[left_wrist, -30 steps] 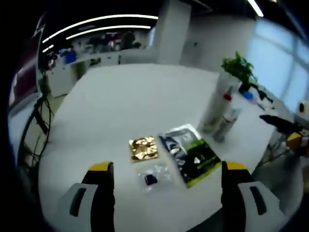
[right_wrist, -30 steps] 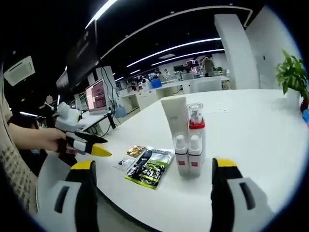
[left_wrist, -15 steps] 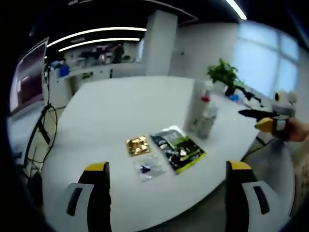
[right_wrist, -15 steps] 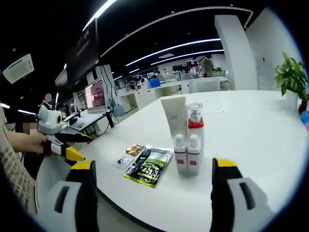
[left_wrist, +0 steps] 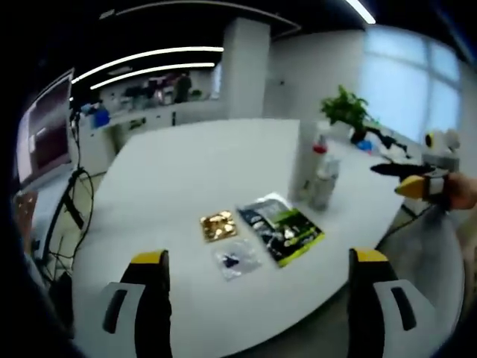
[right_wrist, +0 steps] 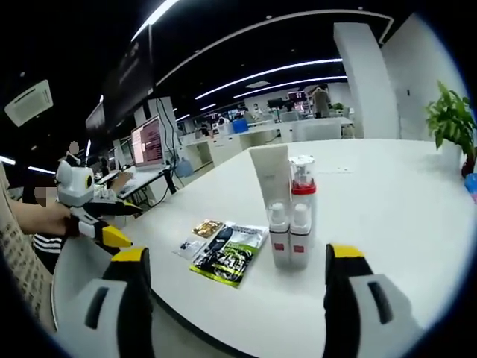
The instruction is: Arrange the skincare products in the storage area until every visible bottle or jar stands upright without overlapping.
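Observation:
Several skincare containers stand upright in a tight group on the white table (right_wrist: 387, 194): a white tube (right_wrist: 270, 175), a clear pump bottle with a red collar (right_wrist: 302, 186) and two small white bottles (right_wrist: 279, 237) in front. In the left gripper view the same group of bottles (left_wrist: 314, 173) stands right of centre. Flat sachets lie beside them: a black-green one (right_wrist: 227, 255) (left_wrist: 283, 233), a gold one (right_wrist: 206, 228) (left_wrist: 218, 225) and a clear packet (left_wrist: 236, 260). My left gripper (left_wrist: 259, 257) is open, short of the table edge. My right gripper (right_wrist: 237, 253) is open, short of the bottles, with nothing between its jaws.
A hand holds the left gripper (right_wrist: 98, 224) off the table's left edge, and the right gripper (left_wrist: 417, 179) shows beyond the table's right side. A potted plant (right_wrist: 451, 115) stands at the far end. Office desks with monitors (right_wrist: 147, 145) lie behind.
The left gripper has drawn back from the table edge, away from the sachets. The bottles and sachets have not moved. Both grippers stay open.

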The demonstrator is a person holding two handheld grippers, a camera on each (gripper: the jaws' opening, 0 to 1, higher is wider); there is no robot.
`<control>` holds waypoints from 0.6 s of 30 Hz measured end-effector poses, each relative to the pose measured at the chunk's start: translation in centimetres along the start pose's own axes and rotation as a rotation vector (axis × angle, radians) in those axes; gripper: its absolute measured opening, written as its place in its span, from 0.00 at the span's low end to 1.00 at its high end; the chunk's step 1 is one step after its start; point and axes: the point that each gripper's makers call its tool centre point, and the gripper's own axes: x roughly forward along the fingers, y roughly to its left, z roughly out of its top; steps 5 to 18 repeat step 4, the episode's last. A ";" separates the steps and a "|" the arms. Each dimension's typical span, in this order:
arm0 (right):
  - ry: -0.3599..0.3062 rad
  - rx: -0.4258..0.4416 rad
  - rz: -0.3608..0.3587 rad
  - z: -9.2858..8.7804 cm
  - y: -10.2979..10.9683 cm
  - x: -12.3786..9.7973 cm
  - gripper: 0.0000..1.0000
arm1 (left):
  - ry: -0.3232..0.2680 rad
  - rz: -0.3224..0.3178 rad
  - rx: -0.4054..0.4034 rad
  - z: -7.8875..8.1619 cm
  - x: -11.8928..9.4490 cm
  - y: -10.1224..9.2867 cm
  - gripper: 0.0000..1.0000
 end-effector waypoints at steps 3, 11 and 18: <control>0.004 0.006 0.005 -0.1 0.0 0.1 0.97 | 0.028 0.010 0.056 -0.4 0.1 -0.3 0.97; 0.008 0.006 0.006 -0.1 0.1 0.1 0.97 | 0.034 0.007 0.068 -0.5 0.2 -0.5 0.97; 0.008 0.006 0.006 -0.1 0.1 0.1 0.97 | 0.034 0.007 0.068 -0.5 0.2 -0.5 0.97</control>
